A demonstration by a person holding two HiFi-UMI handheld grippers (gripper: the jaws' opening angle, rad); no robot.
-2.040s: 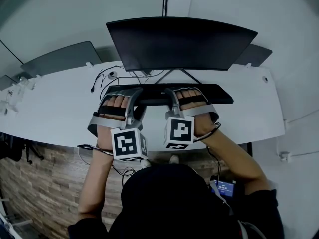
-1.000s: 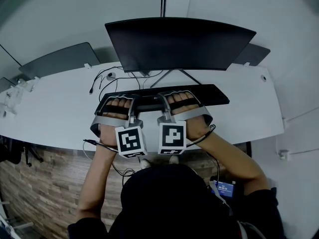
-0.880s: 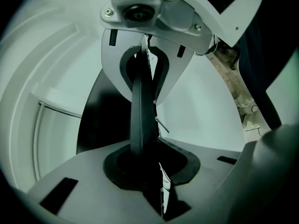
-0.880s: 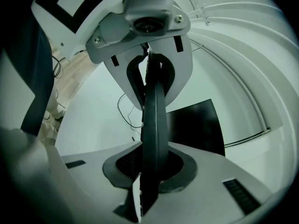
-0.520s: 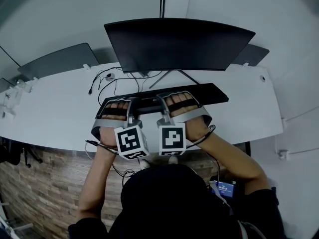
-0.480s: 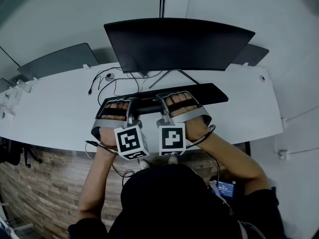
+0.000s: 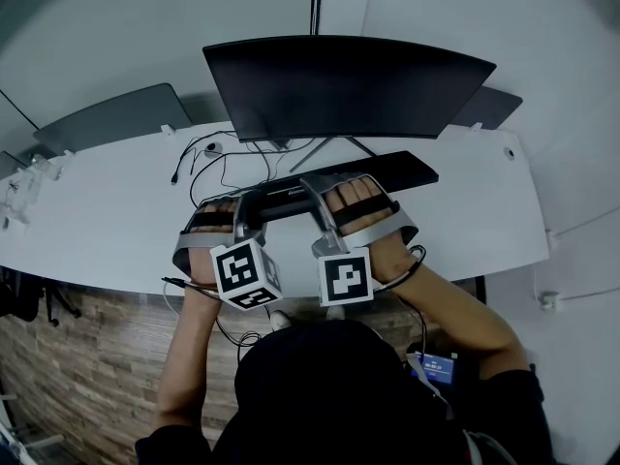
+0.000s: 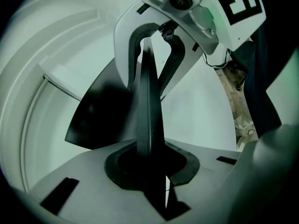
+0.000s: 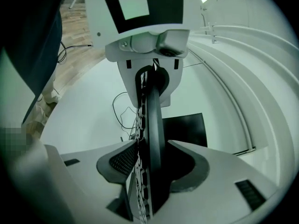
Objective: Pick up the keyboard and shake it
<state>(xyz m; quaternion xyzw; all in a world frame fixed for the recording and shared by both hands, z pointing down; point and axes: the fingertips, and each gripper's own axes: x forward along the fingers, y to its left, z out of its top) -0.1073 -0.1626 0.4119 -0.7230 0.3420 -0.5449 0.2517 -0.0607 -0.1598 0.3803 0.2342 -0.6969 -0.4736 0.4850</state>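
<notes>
keyboard point(image 7: 380, 171): black, over the middle of the surface point(image 7: 107, 206), closer to the front edge than the back. It's skewed, with the left end toward the front edge and the right end toward the back right corner. Looks tipped and at least partly off the surface. Head view can't confirm clearance under it.

left gripper point(image 8: 150, 158): jaws pressed together on the keyboard's near long edge. Slab is seen edge-on between the pads, no gap. That's the only real grip right now.

right gripper point(image 9: 152, 166): jaws have just been opening. Keyboard sits between them with the key side against the ribbed pad, but the other pad stands off the back with a dark gap. Not clamped.

Both grippers are side by side on the left half of the keyboard, so the long right end overhangs unsupported.

Behind: monitor point(image 7: 349, 85) at the back edge, loose cables point(image 7: 205, 158) on the surface below its left end.

Step, my read: hold/shake phase with the right side released. Could be a regrip or the start of letting go, can't tell which.

Next move needs the right jaws closed onto the edge before any shaking, preferably further toward the right end for balance. A one-sided clamp on a long slab means it pivots or slips. If it's a set-down instead, lower it flat before the left jaws open, and mind the cables.
</notes>
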